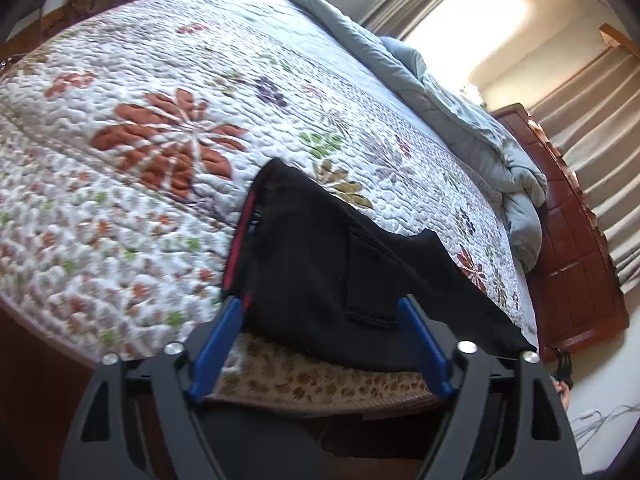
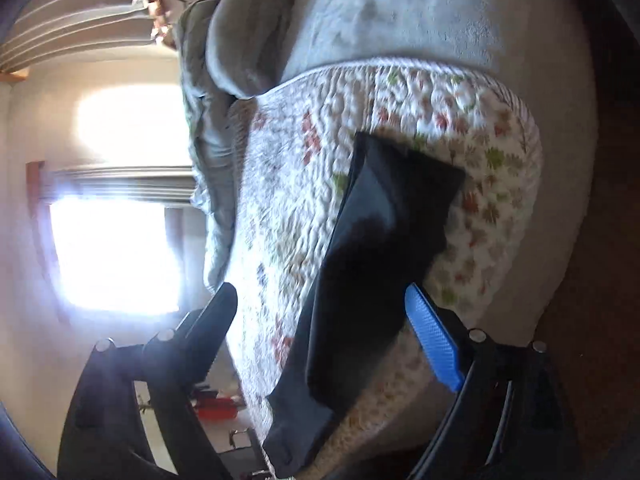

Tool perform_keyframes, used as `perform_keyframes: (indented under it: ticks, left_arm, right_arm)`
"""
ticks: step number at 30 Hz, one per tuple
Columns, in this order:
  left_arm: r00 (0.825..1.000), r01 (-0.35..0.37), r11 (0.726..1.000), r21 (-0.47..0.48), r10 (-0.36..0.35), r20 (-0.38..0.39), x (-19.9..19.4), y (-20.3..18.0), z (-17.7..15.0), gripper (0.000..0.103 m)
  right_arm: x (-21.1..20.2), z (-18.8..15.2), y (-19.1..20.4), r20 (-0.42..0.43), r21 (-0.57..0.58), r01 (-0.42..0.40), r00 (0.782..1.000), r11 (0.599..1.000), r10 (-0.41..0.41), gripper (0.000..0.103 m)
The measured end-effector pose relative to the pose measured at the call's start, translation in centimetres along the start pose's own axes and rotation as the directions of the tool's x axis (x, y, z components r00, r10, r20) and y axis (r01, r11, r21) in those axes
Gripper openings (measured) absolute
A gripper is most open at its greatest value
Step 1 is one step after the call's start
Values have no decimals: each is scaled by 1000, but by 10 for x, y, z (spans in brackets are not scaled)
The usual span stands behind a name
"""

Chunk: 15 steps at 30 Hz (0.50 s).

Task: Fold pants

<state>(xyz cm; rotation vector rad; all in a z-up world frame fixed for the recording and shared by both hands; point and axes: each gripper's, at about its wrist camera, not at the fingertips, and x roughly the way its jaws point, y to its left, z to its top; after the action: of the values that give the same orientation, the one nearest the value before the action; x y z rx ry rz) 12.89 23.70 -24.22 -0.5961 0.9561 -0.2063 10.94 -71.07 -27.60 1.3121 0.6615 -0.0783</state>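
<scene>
Black pants (image 1: 340, 264) lie on the quilt (image 1: 160, 140) near the bed's edge, waistband with red lining toward the middle of the bed, back pocket up. They look already doubled leg over leg, judging by the single narrow shape. One end trails off the bed edge in the right wrist view (image 2: 296, 420).

Left gripper (image 1: 322, 308): jaws wide, straddling the near edge of the pants, pads not pressing cloth. Right gripper (image 2: 320, 300): jaws wide too, pants between them but nothing pinched; view blurred.

Progress guess: lengthwise fold done, roughly halfway. Left: bring the hanging end up and over toward the waistband, maybe one more fold, then smooth. Grey duvet (image 1: 480, 128) bunched at far side, not in the way.
</scene>
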Motion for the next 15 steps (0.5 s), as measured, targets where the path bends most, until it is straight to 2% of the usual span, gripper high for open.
perform_keyframes:
  ticks: [1, 2, 3, 5, 6, 7, 8, 9, 11, 12, 13, 14, 15]
  left_arm:
    - [1000, -10, 1000, 0, 10, -24, 11, -1, 2, 83]
    - [998, -25, 1000, -7, 25, -53, 23, -1, 4, 83]
    - [995, -49, 999, -16, 47, -88, 36, 1, 5, 83]
    - [982, -115, 993, -28, 109, -152, 59, 6, 6, 77]
    - [972, -159, 987, -26, 152, -179, 70, 7, 6, 68]
    - [962, -200, 980, -15, 193, -192, 76, 9, 6, 54]
    - [947, -252, 968, -2, 246, -205, 82, 10, 7, 50]
    - [944, -265, 964, -10, 258, -206, 83, 12, 7, 43]
    - [947, -262, 964, -38, 249, -203, 81, 18, 8, 41]
    - [947, -263, 964, -35, 251, -199, 80, 18, 7, 40]
    - [946, -270, 963, -19, 262, -192, 80, 16, 5, 40]
    - [944, -278, 961, -3, 272, -187, 80, 15, 4, 40]
    - [942, -284, 959, 8, 281, -182, 81, 14, 4, 40]
  right_arm:
    - [7, 6, 1, -5, -6, 27, 1000, 1000, -27, 86]
    - [15, 10, 1, -12, 1, 69, 998, 998, -69, 76]
    - [25, 16, 2, -19, 20, 101, 995, 995, -101, 46]
    - [41, 23, 16, -34, -20, 168, 985, 986, -169, 11]
    - [45, 25, 38, -15, -99, 198, 980, 975, -201, 6]
    - [48, 24, 60, -8, -173, 202, 978, 964, -206, 6]
    - [48, 21, 93, 7, -269, 187, 981, 945, -192, 5]
    - [40, 14, 128, 37, -376, 149, 989, 915, -146, 5]
    - [15, -9, 181, 109, -566, 85, 994, 820, -28, 5]
    - [3, -18, 192, 135, -617, 56, 990, 785, 36, 5]
    - [-2, -19, 188, 148, -613, 48, 987, 789, 55, 5]
    - [-4, -15, 172, 157, -579, 42, 986, 814, 61, 5]
    - [4, -5, 142, 155, -510, 55, 987, 859, 29, 5]
